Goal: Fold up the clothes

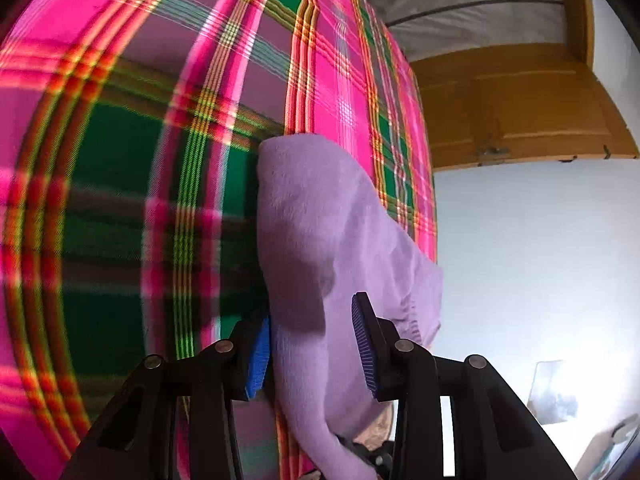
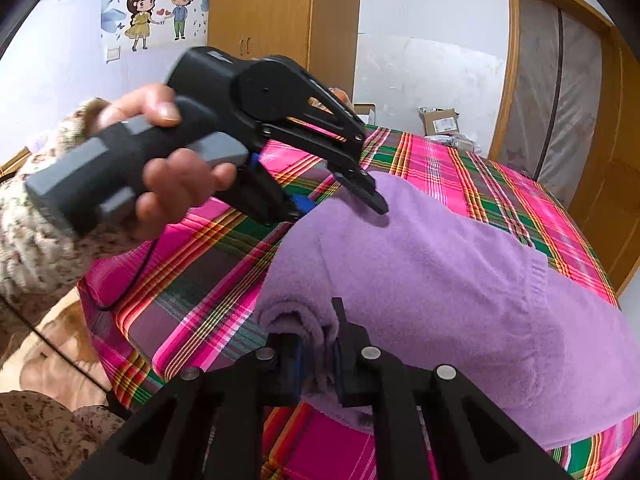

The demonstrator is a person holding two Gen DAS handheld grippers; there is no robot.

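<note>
The right gripper pinches a rolled edge of the fuzzy lilac knit sweater on the pink-and-green plaid bedcover, while the left gripper, toward eleven o'clock, stands parted around the sweater, its lower finger half hidden.

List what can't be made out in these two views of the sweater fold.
- Right wrist view: the sweater runs off the right edge, so its full shape is unknown.
- Right wrist view: the right gripper grips a rolled edge; fabric hides the pads.
- Left wrist view: the bedspread is motion-blurred.
- Left wrist view: the left gripper straddles the sweater; whether it pinches is unclear.
</note>
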